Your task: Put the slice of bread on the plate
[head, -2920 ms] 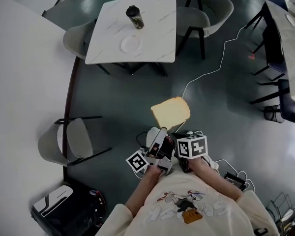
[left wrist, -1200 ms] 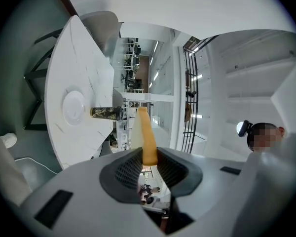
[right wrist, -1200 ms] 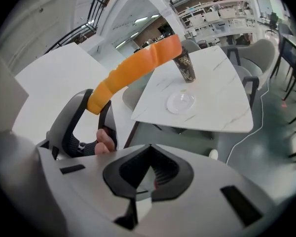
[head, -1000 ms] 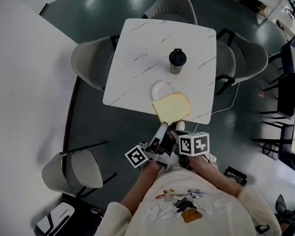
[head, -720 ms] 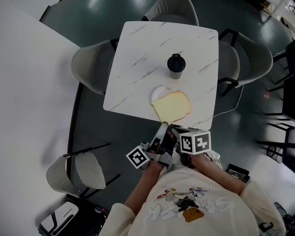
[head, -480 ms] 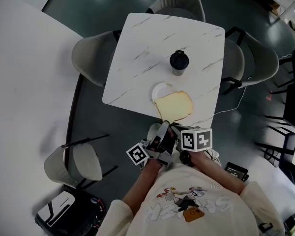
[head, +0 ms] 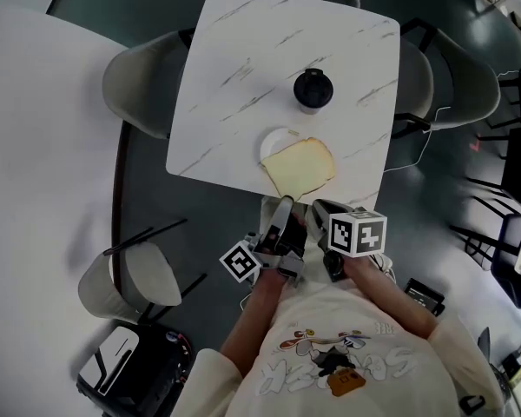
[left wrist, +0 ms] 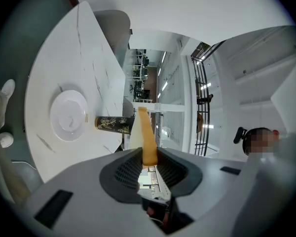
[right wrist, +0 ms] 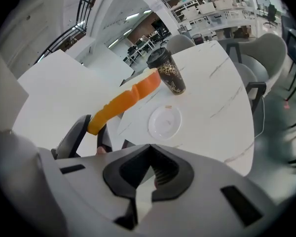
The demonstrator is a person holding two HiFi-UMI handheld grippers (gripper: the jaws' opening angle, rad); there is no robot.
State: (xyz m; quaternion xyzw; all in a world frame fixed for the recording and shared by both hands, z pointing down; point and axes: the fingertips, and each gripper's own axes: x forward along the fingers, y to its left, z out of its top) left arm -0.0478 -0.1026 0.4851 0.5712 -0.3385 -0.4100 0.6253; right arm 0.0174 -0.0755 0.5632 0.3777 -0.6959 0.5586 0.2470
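Note:
A slice of bread (head: 300, 168) with a pale face and tan crust sticks out flat from my left gripper (head: 283, 207), which is shut on its near edge. In the head view it hangs over the table's near edge and covers part of the small white plate (head: 274, 141). The left gripper view shows the bread (left wrist: 144, 138) edge-on between the pads, with the plate (left wrist: 68, 115) off to its left. My right gripper (head: 323, 211) is beside the left one, shut and holding nothing. In the right gripper view the plate (right wrist: 164, 122) lies ahead, below the bread (right wrist: 123, 102).
A dark lidded cup (head: 312, 88) stands on the white marble table (head: 234, 50) just beyond the plate. Grey chairs (head: 135, 78) ring the table, and another (head: 126, 276) stands at lower left. A black device (head: 126, 367) sits on the floor.
Both grippers and the bread have come up to the table. The slice, earlier short of the plate, now overlaps it in the head view. The grip is unchanged.

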